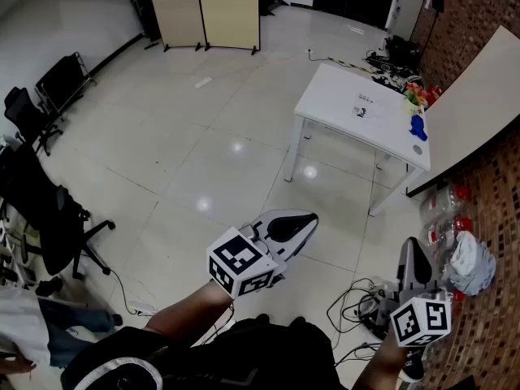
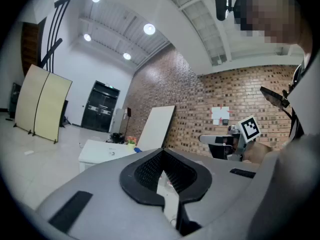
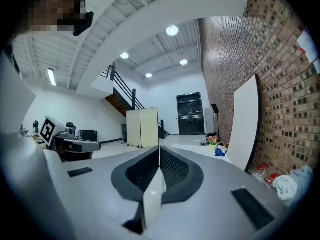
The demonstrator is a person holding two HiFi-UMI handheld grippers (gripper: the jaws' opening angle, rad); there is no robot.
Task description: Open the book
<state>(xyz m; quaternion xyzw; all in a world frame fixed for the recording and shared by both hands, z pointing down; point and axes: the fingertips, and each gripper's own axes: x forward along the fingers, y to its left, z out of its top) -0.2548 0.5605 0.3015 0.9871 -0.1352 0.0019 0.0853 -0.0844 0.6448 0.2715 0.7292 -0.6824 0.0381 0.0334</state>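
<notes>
A white table [image 1: 341, 96] stands far off across the tiled floor. On it lies a flat white thing with dark print [image 1: 367, 108], too small to tell if it is the book, beside a blue object [image 1: 418, 127]. My left gripper [image 1: 307, 218] is held level in the air well short of the table, its jaws shut with nothing between them. In the left gripper view the tips of the left gripper [image 2: 162, 151] meet. My right gripper [image 1: 412, 244] hangs to the right, also shut and empty, and its jaws lie pressed together in the right gripper view [image 3: 159, 148].
Black office chairs [image 1: 49, 218] stand at the left. A beige folding screen [image 1: 215, 10] is at the back. A large white board [image 1: 479, 104] leans on the brick wall. Cables [image 1: 357, 299], bottles and a grey bag [image 1: 470, 265] lie on the floor by my right side.
</notes>
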